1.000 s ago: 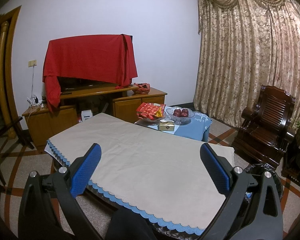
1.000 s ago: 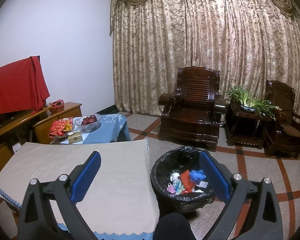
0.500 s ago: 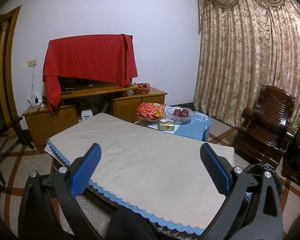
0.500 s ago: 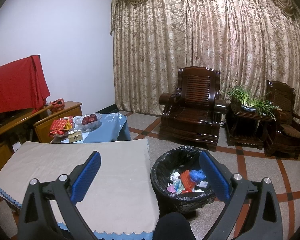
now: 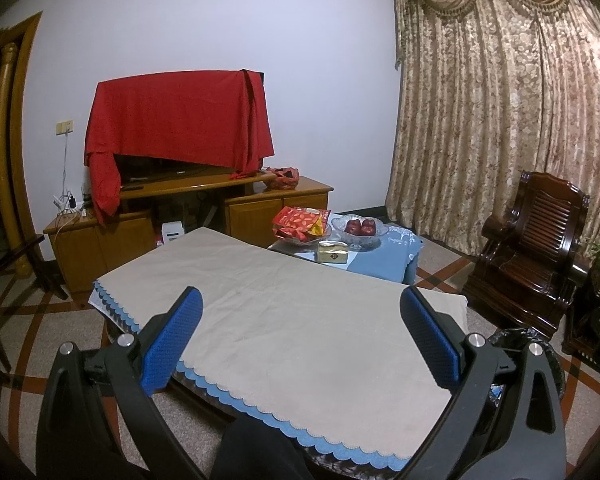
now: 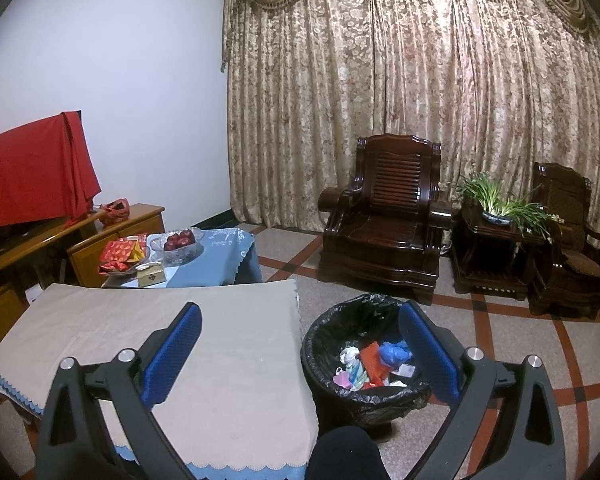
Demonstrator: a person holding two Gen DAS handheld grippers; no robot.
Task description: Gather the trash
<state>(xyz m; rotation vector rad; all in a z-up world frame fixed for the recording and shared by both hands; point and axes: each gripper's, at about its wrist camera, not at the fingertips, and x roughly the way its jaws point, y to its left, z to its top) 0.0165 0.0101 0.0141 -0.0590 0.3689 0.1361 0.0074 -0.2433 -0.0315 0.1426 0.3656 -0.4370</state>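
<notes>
A black-lined trash bin (image 6: 340,328) stands on the floor right of the table, holding several crumpled scraps of trash (image 6: 374,364) in white, red and blue. My right gripper (image 6: 300,344) hangs open above the table's right edge and the bin, with nothing between its blue pads. In the left wrist view my left gripper (image 5: 302,332) is open over the beige tablecloth (image 5: 300,312), holding nothing. Only the bin's rim (image 5: 516,334) shows there, at the lower right. No loose trash lies on the cloth.
A low blue-covered table (image 6: 220,256) beyond holds a bowl of red fruit (image 6: 178,242), red snack bags (image 6: 120,254) and a gold box (image 6: 152,274). A TV under red cloth (image 5: 176,120) sits on a wooden cabinet (image 5: 188,208). Dark wooden armchairs (image 6: 384,220) and a plant (image 6: 496,200) line the curtain.
The right wrist view has shifted very slightly. Both grippers stay open and hold nothing.
</notes>
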